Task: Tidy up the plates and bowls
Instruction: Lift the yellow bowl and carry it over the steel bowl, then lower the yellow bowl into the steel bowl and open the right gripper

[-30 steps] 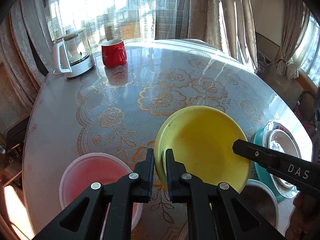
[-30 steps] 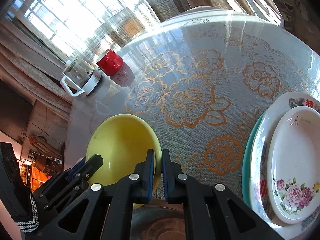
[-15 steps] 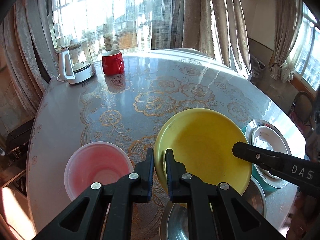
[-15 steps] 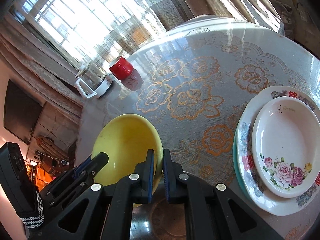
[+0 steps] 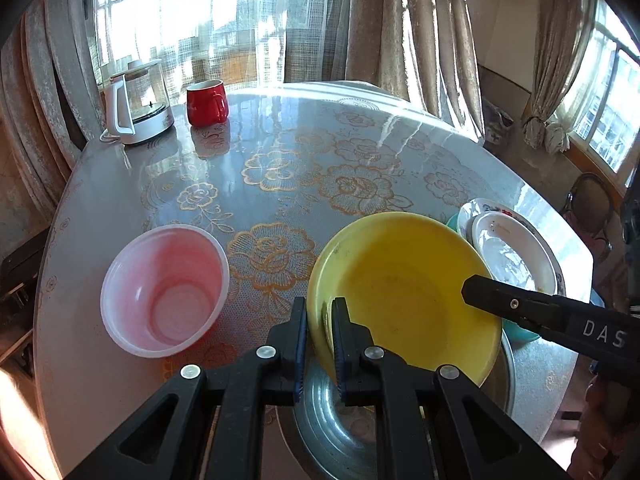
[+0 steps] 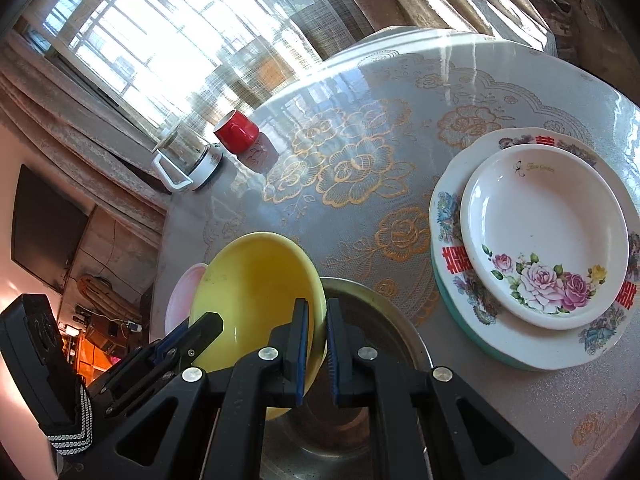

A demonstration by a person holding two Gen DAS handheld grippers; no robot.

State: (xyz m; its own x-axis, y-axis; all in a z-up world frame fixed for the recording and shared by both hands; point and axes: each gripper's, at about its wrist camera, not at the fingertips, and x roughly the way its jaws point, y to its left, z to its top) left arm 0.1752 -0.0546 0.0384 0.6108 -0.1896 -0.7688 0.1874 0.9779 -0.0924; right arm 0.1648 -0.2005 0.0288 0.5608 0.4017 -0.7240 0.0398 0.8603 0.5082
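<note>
A yellow bowl [image 5: 404,292] [image 6: 256,292] hangs above the table, held from both sides. My left gripper [image 5: 320,312] is shut on its near-left rim, and my right gripper [image 6: 317,312] is shut on its opposite rim. Under the yellow bowl sits a steel bowl [image 5: 332,428] [image 6: 380,320], partly hidden by it. A pink plastic bowl [image 5: 164,288] [image 6: 182,292] stands on the table to the left. A stack of plates [image 6: 536,240] [image 5: 508,248] lies to the right: a white rose plate on a larger patterned plate on a teal one.
A red mug [image 5: 206,102] [image 6: 236,132] and a glass kettle [image 5: 136,104] [image 6: 186,160] stand at the far left edge of the round table [image 5: 360,152]. Curtains and windows lie beyond. A chair [image 5: 592,208] stands off the right edge.
Both grippers have carried the yellow bowl back toward the near edge. The steel bowl has come into view beneath it, and the pink bowl and plate stack now show more fully.
</note>
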